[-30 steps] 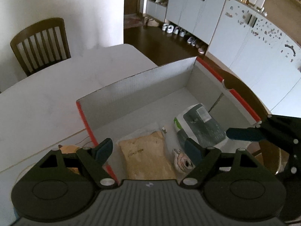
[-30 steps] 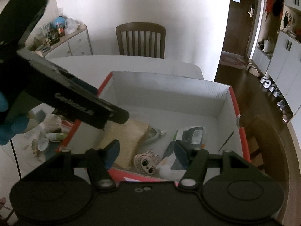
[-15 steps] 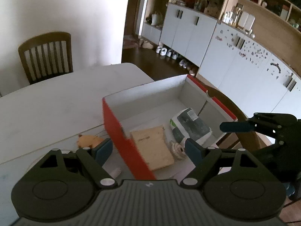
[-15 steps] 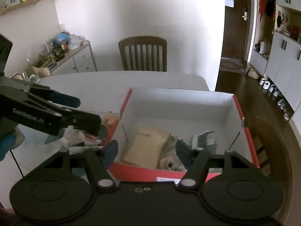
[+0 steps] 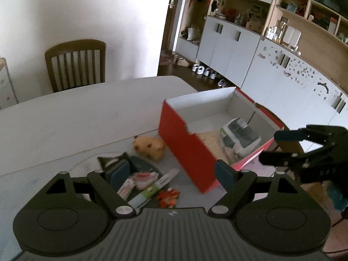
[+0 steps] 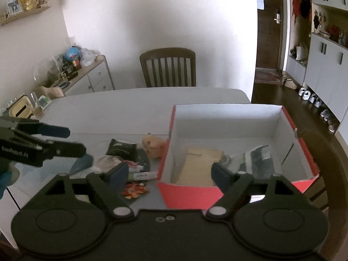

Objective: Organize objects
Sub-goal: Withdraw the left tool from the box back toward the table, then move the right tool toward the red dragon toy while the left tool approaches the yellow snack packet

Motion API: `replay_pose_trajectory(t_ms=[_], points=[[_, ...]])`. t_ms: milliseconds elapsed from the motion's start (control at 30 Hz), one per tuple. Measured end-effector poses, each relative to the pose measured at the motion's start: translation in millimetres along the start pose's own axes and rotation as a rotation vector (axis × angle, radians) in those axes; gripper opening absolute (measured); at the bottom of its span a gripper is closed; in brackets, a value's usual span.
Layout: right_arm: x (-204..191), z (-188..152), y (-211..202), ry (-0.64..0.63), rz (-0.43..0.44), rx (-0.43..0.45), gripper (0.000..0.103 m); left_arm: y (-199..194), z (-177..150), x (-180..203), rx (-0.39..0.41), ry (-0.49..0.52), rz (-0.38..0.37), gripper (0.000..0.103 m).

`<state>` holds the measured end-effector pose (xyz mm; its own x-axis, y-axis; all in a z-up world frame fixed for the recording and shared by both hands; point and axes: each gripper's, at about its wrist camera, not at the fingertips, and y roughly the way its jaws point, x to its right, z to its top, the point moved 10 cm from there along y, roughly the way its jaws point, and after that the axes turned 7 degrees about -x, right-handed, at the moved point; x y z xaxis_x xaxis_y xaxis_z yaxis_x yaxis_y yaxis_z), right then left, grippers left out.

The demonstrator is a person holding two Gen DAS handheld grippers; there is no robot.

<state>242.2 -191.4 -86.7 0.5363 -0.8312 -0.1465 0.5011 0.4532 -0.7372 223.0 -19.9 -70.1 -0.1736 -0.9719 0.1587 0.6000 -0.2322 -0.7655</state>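
A red cardboard box (image 5: 184, 143) with a white inside (image 6: 228, 113) stands on the white table (image 5: 76, 117). In it lie a tan packet (image 6: 200, 163) and a green-and-grey pack (image 6: 258, 158). Left of the box are loose items: an orange plush toy (image 5: 150, 146), a dark pouch (image 6: 120, 148), a white-green tube (image 5: 154, 188) and a small orange figure (image 6: 134, 191). My left gripper (image 5: 171, 171) hangs above these items, its jaws opening with nothing between them. My right gripper (image 6: 169, 174) hovers over the box's near left corner, its jaws also opening and empty.
A wooden chair (image 6: 168, 67) stands at the table's far side and another chair (image 6: 326, 163) beside the box on the right. A cluttered sideboard (image 6: 87, 76) lines the left wall. White cabinets (image 5: 228, 50) and shoes on the floor fill the right.
Both grippers have drawn back from inside the box and risen. The left one has swung left over the loose items. The right jaws have spread wider.
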Motion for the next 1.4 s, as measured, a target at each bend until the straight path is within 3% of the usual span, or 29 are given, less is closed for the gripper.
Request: replay_pose_trajectory(t_ms=[133, 233, 433, 767, 1133, 1400], points=[[-15, -5, 2, 0.016, 0.001, -0.005, 0.093, -7, -17, -16, 0.003, -0.009, 0.007, 0.091], [-25, -12, 7, 0.024, 0.001, -0.021, 0.093, -10, -28, -27, 0.005, -0.009, 0.004, 0.103], [-49, -25, 19, 0.025, 0.000, -0.049, 0.093, -13, -53, -46, 0.019, -0.005, 0.004, 0.103], [-74, -41, 52, 0.047, -0.033, -0.104, 0.093, 4, -93, -84, -0.020, 0.059, 0.048, 0.103], [-80, -64, 94, 0.043, -0.126, -0.167, 0.093, 49, -126, -79, -0.083, 0.210, 0.015, 0.103], [-81, -72, 127, 0.065, -0.131, -0.200, 0.087, 74, -132, -77, -0.087, 0.250, 0.022, 0.103]])
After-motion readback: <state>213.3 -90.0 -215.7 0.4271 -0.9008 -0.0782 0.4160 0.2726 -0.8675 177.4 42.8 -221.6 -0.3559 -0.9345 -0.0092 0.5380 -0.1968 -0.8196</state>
